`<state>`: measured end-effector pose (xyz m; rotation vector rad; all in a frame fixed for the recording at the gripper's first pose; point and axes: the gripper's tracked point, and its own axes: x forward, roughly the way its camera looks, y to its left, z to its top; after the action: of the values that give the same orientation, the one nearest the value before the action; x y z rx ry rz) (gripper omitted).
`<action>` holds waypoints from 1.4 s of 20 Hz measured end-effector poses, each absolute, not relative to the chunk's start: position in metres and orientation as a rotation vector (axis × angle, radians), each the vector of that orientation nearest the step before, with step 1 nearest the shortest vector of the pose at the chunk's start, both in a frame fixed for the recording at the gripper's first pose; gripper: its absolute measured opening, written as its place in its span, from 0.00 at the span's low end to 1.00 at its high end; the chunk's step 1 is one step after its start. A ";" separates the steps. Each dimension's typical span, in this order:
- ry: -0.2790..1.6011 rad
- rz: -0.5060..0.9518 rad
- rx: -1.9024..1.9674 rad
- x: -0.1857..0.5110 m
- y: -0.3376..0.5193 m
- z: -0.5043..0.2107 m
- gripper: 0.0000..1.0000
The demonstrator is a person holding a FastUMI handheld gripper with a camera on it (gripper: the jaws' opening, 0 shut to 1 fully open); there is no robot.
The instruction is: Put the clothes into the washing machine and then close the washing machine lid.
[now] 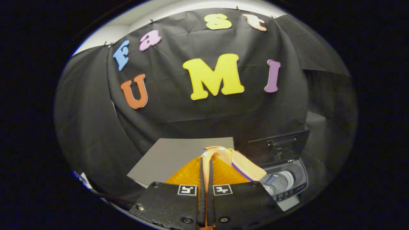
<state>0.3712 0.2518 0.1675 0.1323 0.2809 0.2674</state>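
My gripper (206, 161) is shut on an orange mesh garment (223, 171) with a blue-and-white trim, pinched between both fingers and held up above the table. The cloth hangs down on either side of the fingers and hides what lies under it. To the right and a little beyond the fingers stands a small toy washing machine (295, 187) with its dark lid (278, 148) swung up and open. Its perforated drum (282, 180) shows inside, and I cannot tell whether anything lies in it.
A grey table top (172, 156) stretches ahead and to the left of the garment. The booth's black cloth wall (198, 115) rises close behind the table and the machine. A dark cable (108, 197) runs along the near left.
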 end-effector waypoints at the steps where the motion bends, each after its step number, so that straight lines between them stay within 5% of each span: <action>1: 0.264 0.242 0.138 0.366 0.237 0.175 0.05; 12: 0.246 0.045 0.173 0.358 0.079 0.191 0.06; 28: 0.669 0.084 0.227 0.477 0.018 0.010 0.06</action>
<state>0.4765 0.0179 0.0103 0.2269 0.6688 0.0842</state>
